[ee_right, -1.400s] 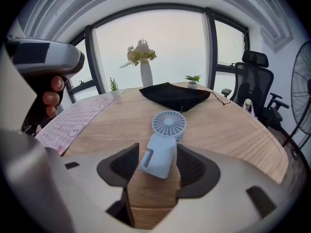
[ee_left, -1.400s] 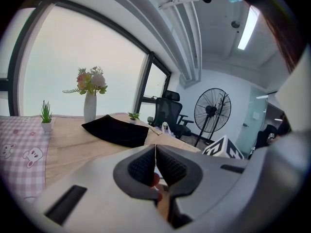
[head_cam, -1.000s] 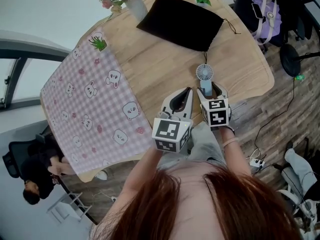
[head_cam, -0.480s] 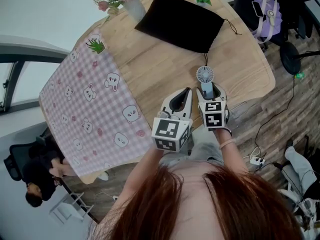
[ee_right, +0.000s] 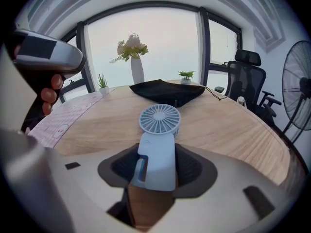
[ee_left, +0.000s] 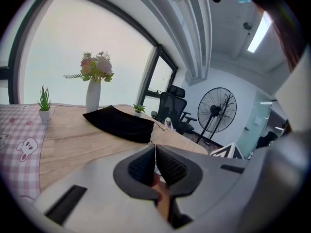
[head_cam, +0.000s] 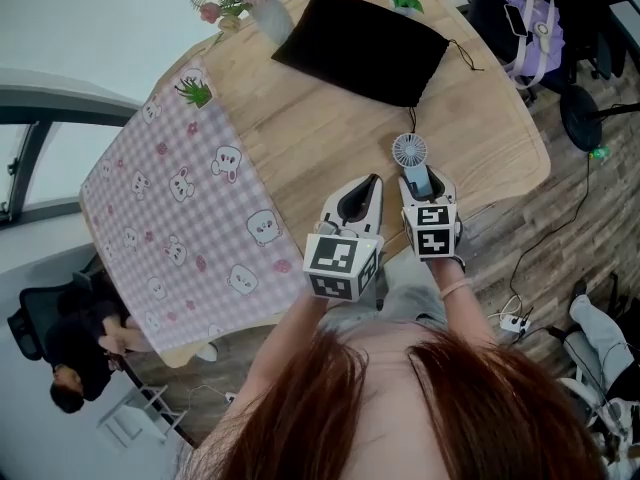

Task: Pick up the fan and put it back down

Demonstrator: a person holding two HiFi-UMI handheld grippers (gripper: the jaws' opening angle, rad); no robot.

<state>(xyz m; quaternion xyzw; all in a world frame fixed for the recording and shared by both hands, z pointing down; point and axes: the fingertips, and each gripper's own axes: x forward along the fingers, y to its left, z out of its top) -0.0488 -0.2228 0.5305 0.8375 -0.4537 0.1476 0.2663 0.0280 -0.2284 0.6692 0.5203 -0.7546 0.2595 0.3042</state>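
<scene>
1 pale-blue fan point(ee_right: 159, 121) lies on the desk point(head_cam: 330, 138) just short of the 1 black pouch point(head_cam: 360, 43), its handle between the right gripper's point(head_cam: 420, 181) jaws. These have just been closing, and their pads now press the handle's sides. Of the 2 grippers, the left gripper point(ee_left: 155, 149) is closed and empty.
</scene>
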